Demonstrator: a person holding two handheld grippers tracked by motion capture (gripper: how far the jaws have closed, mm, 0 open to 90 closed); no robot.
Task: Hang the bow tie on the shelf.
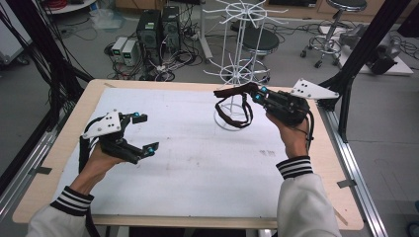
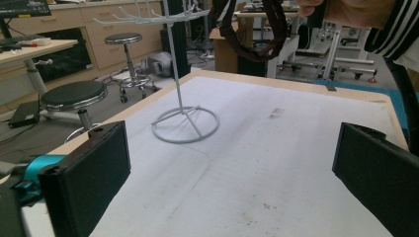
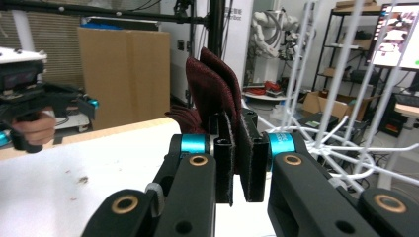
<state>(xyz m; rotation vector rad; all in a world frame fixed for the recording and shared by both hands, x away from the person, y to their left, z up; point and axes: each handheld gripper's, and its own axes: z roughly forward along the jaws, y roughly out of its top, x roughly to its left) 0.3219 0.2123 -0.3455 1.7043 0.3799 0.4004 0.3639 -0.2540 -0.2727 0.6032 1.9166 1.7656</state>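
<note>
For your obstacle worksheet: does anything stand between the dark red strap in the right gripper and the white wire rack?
Nothing visible does. The right gripper holds the strap right beside the rack, only open air between.

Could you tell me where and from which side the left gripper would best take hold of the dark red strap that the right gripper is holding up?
Probably the hanging loop of the strap, at its lowest curve. The right gripper is clamped on the strap's top end, so the loop dangles free beside the white wire rack. The left gripper, jaws open, could come from the person's left, clear of the rack's post.
</note>
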